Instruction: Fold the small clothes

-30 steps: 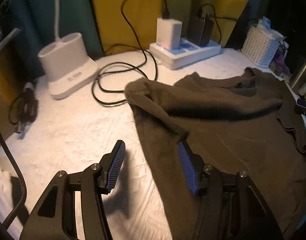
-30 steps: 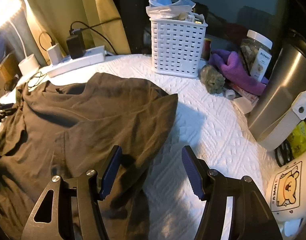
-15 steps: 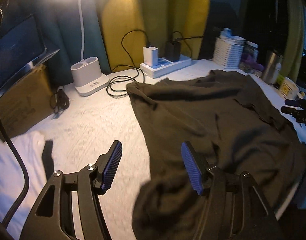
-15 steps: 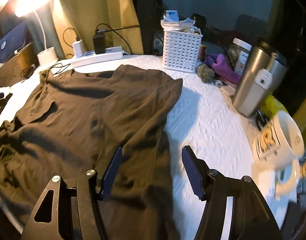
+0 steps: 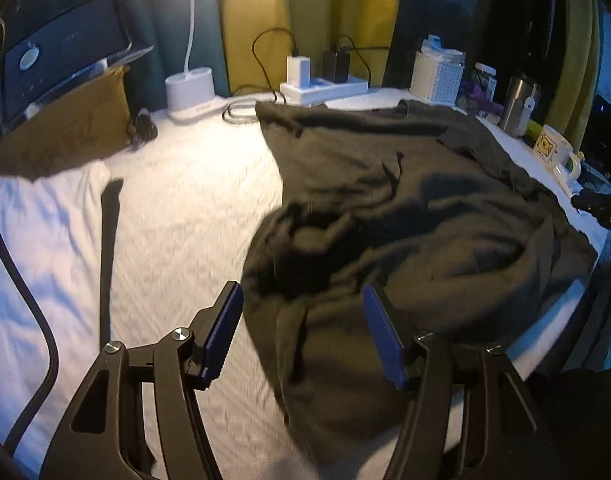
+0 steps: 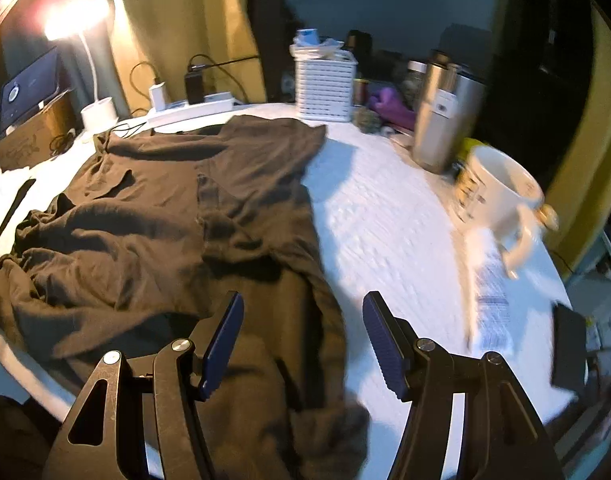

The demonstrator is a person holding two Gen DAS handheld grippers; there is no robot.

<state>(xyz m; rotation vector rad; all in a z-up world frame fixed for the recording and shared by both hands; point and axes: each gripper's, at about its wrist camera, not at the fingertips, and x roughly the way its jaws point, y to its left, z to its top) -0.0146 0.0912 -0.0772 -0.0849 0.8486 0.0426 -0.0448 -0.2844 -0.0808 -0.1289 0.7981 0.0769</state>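
- A dark olive-brown garment (image 5: pixel 405 200) is seen spread, rumpled, across a round worktop (image 5: pixel 177 208) covered in white textured cloth, its near hem bunched and draped toward the front edge.
- The left tongs (image 5: pixel 303 330) are held released over the garment's near left edge; cloth lies beneath the gap, but nothing is pinched between the blue pads.
- The right tongs (image 6: pixel 303 332) are likewise shown released above the garment's near right edge, with bare white cover under the right-hand pad.
- The fabric is judged to be light, soft and limp; it can be expected to sag and crease when lifted, and no breakage is to be feared.
- A hold is best taken at a doubled hem or corner, where several layers give the pads something to bite; a single layer may slip free.
- The bunched folds near the front edge would probably need to be drawn flat before a clean fold is made.
- A mug (image 6: pixel 501 196) and a steel tumbler (image 6: pixel 441 120) stand to the right, apart from the cloth, and could be caught by a swung sleeve.
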